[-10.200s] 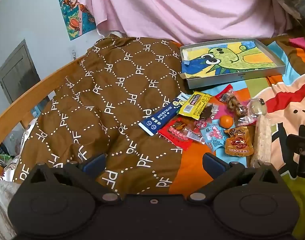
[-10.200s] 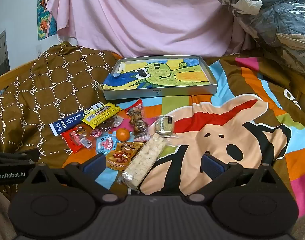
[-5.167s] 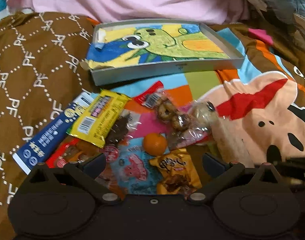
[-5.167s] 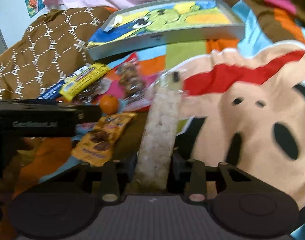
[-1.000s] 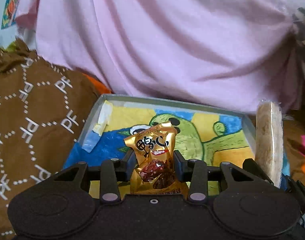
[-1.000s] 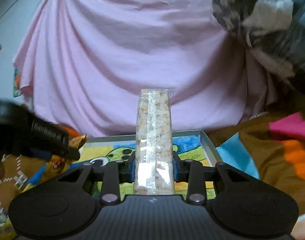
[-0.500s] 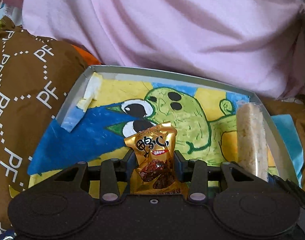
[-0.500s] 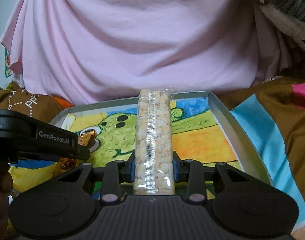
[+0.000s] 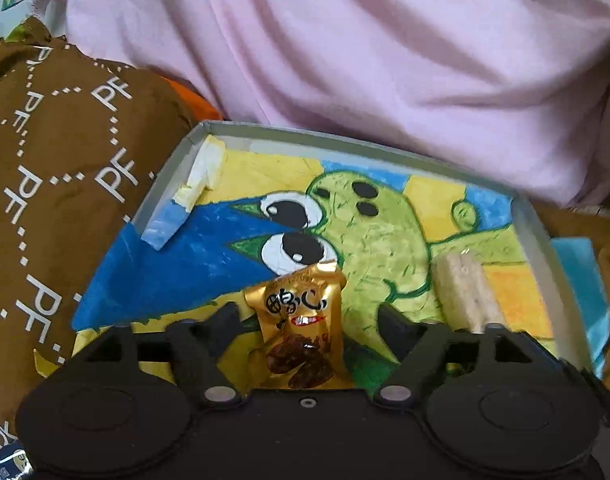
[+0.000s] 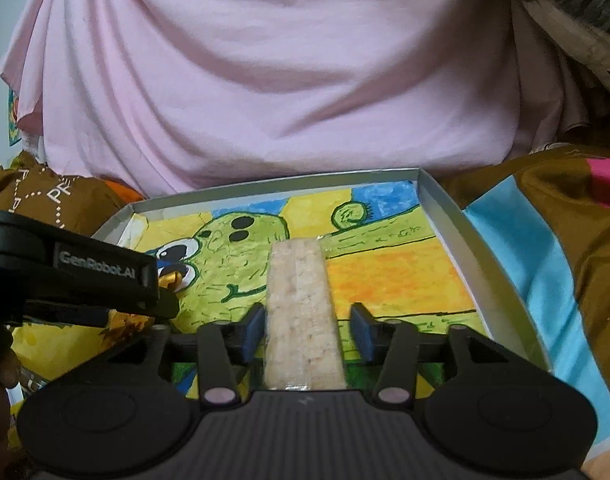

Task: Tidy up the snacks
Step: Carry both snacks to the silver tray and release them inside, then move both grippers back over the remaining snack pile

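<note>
Lying on patterned bedding (image 9: 57,184) (pink sheet (image 10: 289,72) behind): painted tray (image 9: 539,236).

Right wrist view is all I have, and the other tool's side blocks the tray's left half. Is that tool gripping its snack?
Observer: No. The left tool is opening its jaws, and both pads stand clear of the gold foil packet printed with brown pieces between them, over the grey painted tray.
Operator: Does that packet touch the bar?
Observer: No. The long pale rice-cracker bar in clear wrap lies apart on its right, with green painting between them.
Operator: Anything outside the tray?
Observer: A dark blue packet's corner, beside the brown patterned quilt.
</note>
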Motion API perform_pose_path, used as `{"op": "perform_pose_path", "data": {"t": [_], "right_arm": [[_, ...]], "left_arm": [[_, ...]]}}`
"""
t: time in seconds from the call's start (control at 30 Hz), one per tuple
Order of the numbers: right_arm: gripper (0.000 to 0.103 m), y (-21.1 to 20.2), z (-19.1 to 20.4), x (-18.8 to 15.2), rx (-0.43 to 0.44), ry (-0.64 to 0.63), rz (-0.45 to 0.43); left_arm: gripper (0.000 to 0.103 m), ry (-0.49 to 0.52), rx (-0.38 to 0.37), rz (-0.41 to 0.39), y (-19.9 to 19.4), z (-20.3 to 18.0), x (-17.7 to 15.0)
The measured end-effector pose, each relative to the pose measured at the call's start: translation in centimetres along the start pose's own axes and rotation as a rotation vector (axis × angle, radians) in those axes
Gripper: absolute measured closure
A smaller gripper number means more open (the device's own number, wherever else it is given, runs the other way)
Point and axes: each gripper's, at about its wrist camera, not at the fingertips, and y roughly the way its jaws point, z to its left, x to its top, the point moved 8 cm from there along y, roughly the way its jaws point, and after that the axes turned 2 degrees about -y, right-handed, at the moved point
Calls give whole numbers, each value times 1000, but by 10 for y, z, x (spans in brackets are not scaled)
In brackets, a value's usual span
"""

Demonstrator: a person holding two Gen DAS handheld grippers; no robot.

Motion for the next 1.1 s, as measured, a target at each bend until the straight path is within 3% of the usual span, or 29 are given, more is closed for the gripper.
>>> {"op": "perform_pose_path", "data": {"t": [0.1, 0.27, 0.7, 1.1], "right_arm": [[16, -13, -6, 6, -16, 23, -44], [3, -44, -15, 24, -49, 58, -127], [0, -147, 2, 53, -85, -44, -307], [0, -209, 24, 32, -72, -71, -277]], "left_arm": [[11, -26, -13, -42, -14, 2, 5], [1, -19, -15, -117, -45, 6, 11], [1, 33, 0, -234, -145, 19, 0], [1, 157, 140, -319, -227, 63, -35]]}}
